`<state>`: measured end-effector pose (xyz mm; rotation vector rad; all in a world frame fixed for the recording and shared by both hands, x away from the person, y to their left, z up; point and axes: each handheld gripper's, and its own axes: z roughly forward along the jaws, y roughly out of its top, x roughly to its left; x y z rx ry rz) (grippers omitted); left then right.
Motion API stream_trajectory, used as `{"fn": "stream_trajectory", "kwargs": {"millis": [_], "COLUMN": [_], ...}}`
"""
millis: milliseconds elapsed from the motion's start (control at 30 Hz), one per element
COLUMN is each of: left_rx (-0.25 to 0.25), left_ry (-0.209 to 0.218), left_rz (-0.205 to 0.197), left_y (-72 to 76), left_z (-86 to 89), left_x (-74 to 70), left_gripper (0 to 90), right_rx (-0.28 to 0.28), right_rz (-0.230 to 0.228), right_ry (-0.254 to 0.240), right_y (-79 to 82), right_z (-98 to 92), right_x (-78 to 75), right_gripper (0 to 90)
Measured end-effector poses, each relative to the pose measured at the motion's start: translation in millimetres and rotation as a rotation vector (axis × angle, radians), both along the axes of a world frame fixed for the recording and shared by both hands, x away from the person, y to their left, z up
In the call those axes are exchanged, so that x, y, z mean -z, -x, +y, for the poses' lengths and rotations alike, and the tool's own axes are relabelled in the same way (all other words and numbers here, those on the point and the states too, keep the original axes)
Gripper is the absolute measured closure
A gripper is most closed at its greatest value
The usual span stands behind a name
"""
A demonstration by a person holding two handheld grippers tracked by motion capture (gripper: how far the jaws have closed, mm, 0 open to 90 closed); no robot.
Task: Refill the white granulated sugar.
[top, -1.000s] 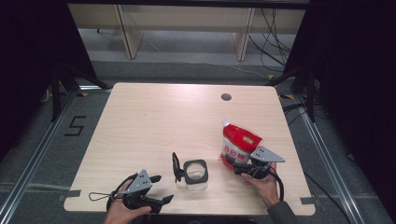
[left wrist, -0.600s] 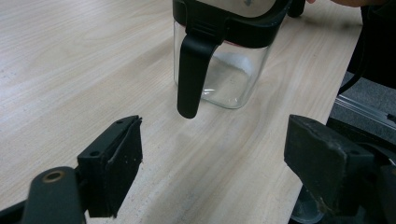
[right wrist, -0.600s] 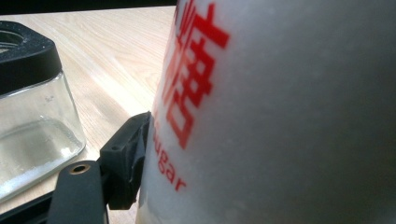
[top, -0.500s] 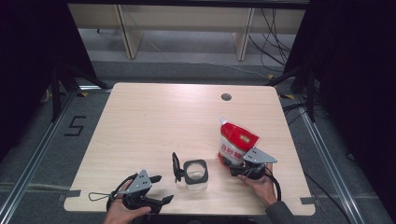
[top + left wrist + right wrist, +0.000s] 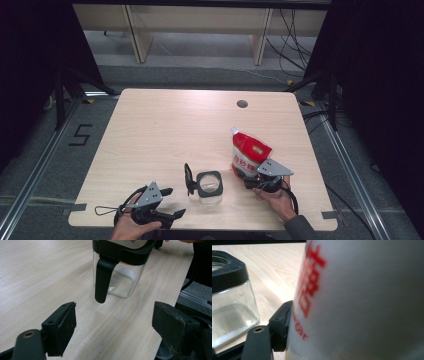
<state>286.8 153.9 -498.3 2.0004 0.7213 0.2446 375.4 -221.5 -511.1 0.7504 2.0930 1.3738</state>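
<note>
The pouch (image 5: 247,153) is white below and red on top, printed with red characters down its front; up close in the right gripper view (image 5: 362,300) the red characters are too blurred to read, and beneath them only the small red letters "gar" can be made out.

The right gripper (image 5: 250,176) has the pouch between its jaws, low on the pack. Its jaws have just been closing around it, and in the right gripper view the left jaw's pad lies against the pouch's side; the other jaw is hidden behind the pack, so I cannot tell whether the grip is fully clamped. The pouch stands upright on the bench (image 5: 165,130), rising directly beyond the gripper and away from the person's hand (image 5: 274,196).

Just to the left of that gripper stands a clear glass jar (image 5: 209,186) with a black rim and a black handle (image 5: 188,178); jar and pouch are near each other but apart.

The left gripper (image 5: 170,204) rests low at the near edge of the bench, jaws spread wide with nothing between them. In its own view the jar (image 5: 120,272) sits ahead of the jaws and clear of them, its handle (image 5: 101,280) hanging down on the side facing the gripper.
</note>
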Motion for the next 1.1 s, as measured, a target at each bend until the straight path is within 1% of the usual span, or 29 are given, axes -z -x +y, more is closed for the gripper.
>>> {"fn": "stream_trajectory", "kwargs": {"millis": [33, 67, 100, 133, 167, 200, 233, 267, 300, 333, 367, 400, 433, 467, 500, 533, 567, 667, 700, 733, 767, 800, 833, 867, 900, 933, 1000, 1033, 1100], "left_rx": [0.002, 0.003, 0.008, 0.004, 0.003, 0.002, 0.005, 0.011, 0.018, 0.017, 0.007, 0.005, 0.006, -0.010, -0.008, -0.005, 0.014, 0.012, -0.004, -0.009, -0.009, -0.008, 0.007, 0.007, 0.010, -0.001, -0.009, -0.003, -0.004], "left_ry": [-0.005, 0.002, -0.001, 0.011, 0.010, 0.015, 0.007, 0.000, -0.014, -0.010, 0.004, 0.013, -0.012, -0.006, 0.002, -0.003, -0.010, -0.006, 0.001, 0.006, 0.006, 0.006, -0.004, -0.003, -0.005, -0.001, 0.006, 0.001, 0.005], "left_rz": [-0.007, -0.004, -0.015, -0.014, -0.014, -0.015, -0.015, -0.015, -0.025, -0.026, -0.016, -0.014, -0.018, -0.006, -0.003, -0.010, -0.025, -0.026, -0.013, -0.007, -0.007, -0.008, -0.022, -0.022, -0.026, -0.017, -0.010, -0.017, -0.019], "left_y": [-0.3, 0.0, -0.5, -0.3, -0.4, -0.5, -0.6, -0.8, -1.2, -1.1, -0.3, -0.4, -0.7, 0.0, 0.1, -0.2, -1.7, -1.9, -0.9, -0.6, -0.6, -0.5, -1.5, -1.6, -2.0, -1.1, -0.7, -1.1, -1.2], "left_z": [0.6, 0.6, 1.5, 0.8, 0.9, 0.7, 1.0, 1.2, 1.8, 1.6, 1.1, 0.8, 2.6, 2.1, 1.8, 2.2, 3.2, 3.4, 2.9, 2.6, 2.5, 2.5, 3.1, 3.1, 3.3, 2.9, 2.6, 3.0, 2.9], "left_x": [-0.3, -0.5, -0.8, -0.4, -0.4, -0.1, -0.5, -0.8, -1.8, -1.6, -1.2, -0.9, -1.6, -1.4, -1.2, -1.5, -1.9, -1.9, -1.7, -1.4, -1.5, -1.5, -1.9, -1.9, -2.0, -1.8, -1.6, -1.9, -1.6], "left_gripper": [19.2, 19.4, 19.4, 19.4, 19.4, 19.5, 19.5, 19.6, 19.6, 19.6, 19.6, 19.7, 19.7, 19.7, 19.7, 19.7, 19.7, 19.7, 19.7, 19.7, 19.7, 19.7, 19.7, 19.7, 19.7, 19.7, 19.7, 19.7, 19.6], "right_rx": [0.007, 0.000, 0.006, -0.002, -0.003, 0.009, 0.005, 0.005, 0.002, -0.008, 0.013, 0.010, 0.005, 0.022, 0.028, 0.017, 0.025, 0.009, 0.012, 0.013, 0.007, 0.007, 0.017, 0.005, 0.008, 0.001, -0.007, -0.013, -0.021], "right_rz": [-0.009, -0.013, -0.024, -0.021, -0.018, -0.029, -0.023, -0.044, -0.030, -0.032, -0.030, -0.025, -0.024, -0.031, -0.034, -0.032, -0.040, -0.045, -0.049, -0.056, -0.057, -0.089, -0.080, -0.083, -0.094, -0.100, -0.134, -0.145, -0.194], "right_ry": [-0.007, -0.008, 0.001, -0.002, 0.001, 0.006, 0.013, 0.025, 0.029, 0.019, 0.024, 0.033, 0.033, 0.035, 0.030, 0.030, 0.018, -0.004, 0.010, 0.006, 0.024, 0.052, 0.044, 0.056, 0.063, 0.083, 0.122, 0.139, 0.164], "right_y": [0.3, 1.5, 2.5, 5.2, 5.8, 8.0, 8.8, 9.5, 10.9, 10.5, 12.2, 13.1, 13.3, 14.9, 15.4, 15.8, 18.0, 21.7, 23.5, 26.9, 30.8, 31.5, 35.9, 41.2, 43.7, 47.4, 54.0, 58.8, 63.2], "right_z": [-0.9, -1.2, -2.2, -3.1, -3.8, -5.6, -6.3, -6.8, -6.9, -6.6, -6.4, -6.5, -6.1, -5.3, -4.9, -5.4, -4.6, -6.0, -6.8, -7.1, -8.7, -10.3, -10.7, -12.9, -13.6, -14.6, -15.9, -16.3, -17.7], "right_x": [-0.3, -0.9, -1.7, -3.2, -4.1, -5.1, -5.5, -5.9, -6.3, -6.3, -6.9, -8.1, -8.6, -9.1, -9.4, -11.2, -12.9, -17.3, -18.9, -20.8, -23.9, -25.8, -27.9, -32.0, -33.5, -36.2, -40.1, -42.5, -45.7], "right_gripper": [32.9, 33.3, 33.7, 34.2, 34.3, 34.4, 34.5, 34.5, 34.6, 34.6, 34.6, 34.7, 34.7, 34.7, 34.7, 34.8, 34.8, 34.8, 34.8, 34.8, 34.8, 34.8, 34.8, 34.9, 34.8, 34.8, 34.8, 34.9, 34.9]}}
